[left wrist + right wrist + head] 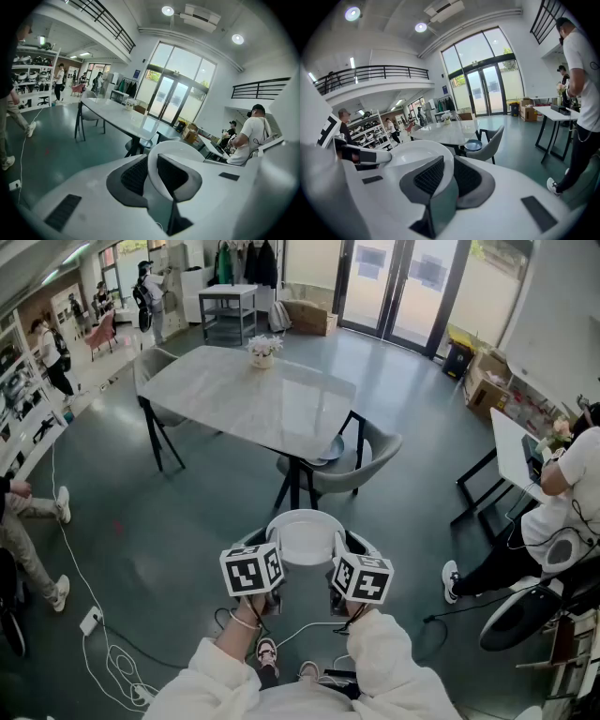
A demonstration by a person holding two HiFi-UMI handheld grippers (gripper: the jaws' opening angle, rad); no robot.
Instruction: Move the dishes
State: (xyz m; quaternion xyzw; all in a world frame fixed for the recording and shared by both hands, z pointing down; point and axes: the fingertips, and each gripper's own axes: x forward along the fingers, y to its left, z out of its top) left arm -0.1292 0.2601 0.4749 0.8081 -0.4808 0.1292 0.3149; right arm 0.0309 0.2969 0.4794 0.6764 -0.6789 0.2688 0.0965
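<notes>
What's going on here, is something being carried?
A person holds one white dish in the air with both grippers. The left gripper is shut on its left rim and the right gripper on its right rim. The grey table with a flower pot is ahead, not yet reached.

A pale table (253, 399) is seen on a grey-green floor (187, 521), with a flower pot (263, 351) set near its far edge. One grey chair (366, 460) is tucked at its near right corner, a second chair (153, 367) at its left end. Glass doors (403, 287) are seen beyond. A white cable (70, 549) is trailed to a power strip (91, 620). A person (574, 488) is seated at a white desk (511, 442) on the right.
</notes>
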